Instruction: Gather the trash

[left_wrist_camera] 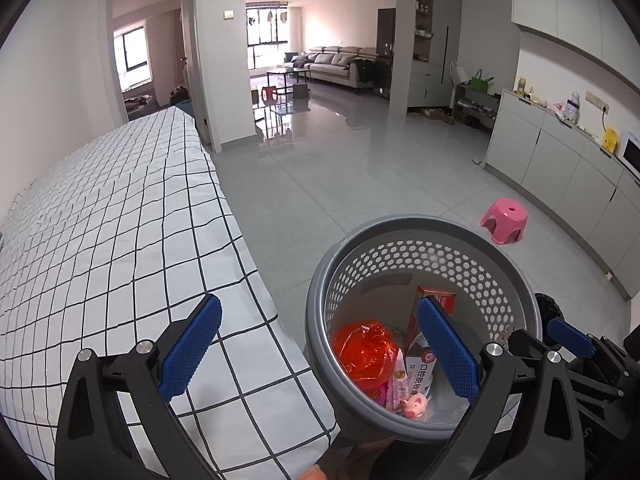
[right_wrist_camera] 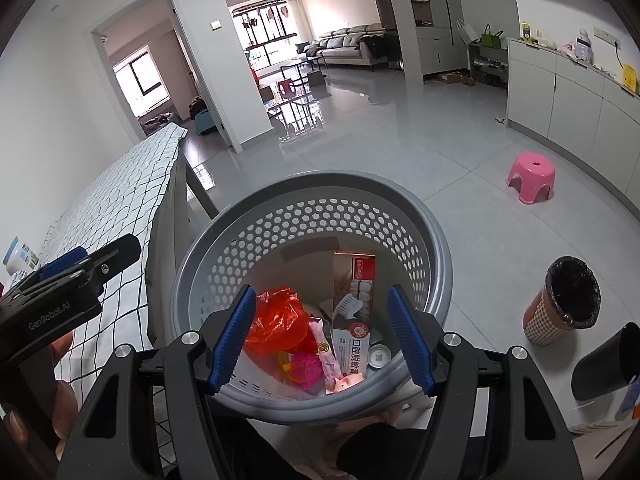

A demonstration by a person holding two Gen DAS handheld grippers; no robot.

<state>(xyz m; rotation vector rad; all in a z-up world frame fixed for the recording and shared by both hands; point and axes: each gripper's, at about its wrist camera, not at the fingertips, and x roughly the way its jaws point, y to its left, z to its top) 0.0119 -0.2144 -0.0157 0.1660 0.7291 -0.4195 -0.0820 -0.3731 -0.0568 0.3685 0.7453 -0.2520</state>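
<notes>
Trash fills a grey perforated basket (right_wrist_camera: 312, 216) on glossy grey tiles beside the checked tablecloth (left_wrist_camera: 120, 220).
Left gripper (left_wrist_camera: 320, 352) and right gripper (right_wrist_camera: 322, 340) are both spread, gripping nothing.

We see a checked cloth (left_wrist_camera: 120, 240) covering the table on the left. Across the grey tiled floor (left_wrist_camera: 340, 168) sits 1 pink stool (left_wrist_camera: 505, 220), near the white cabinets (left_wrist_camera: 560, 168). Far back we spot a sofa (left_wrist_camera: 340, 62) and a coffee table (left_wrist_camera: 288, 74). A green bag (left_wrist_camera: 481, 81) rests on a shelf.
</notes>
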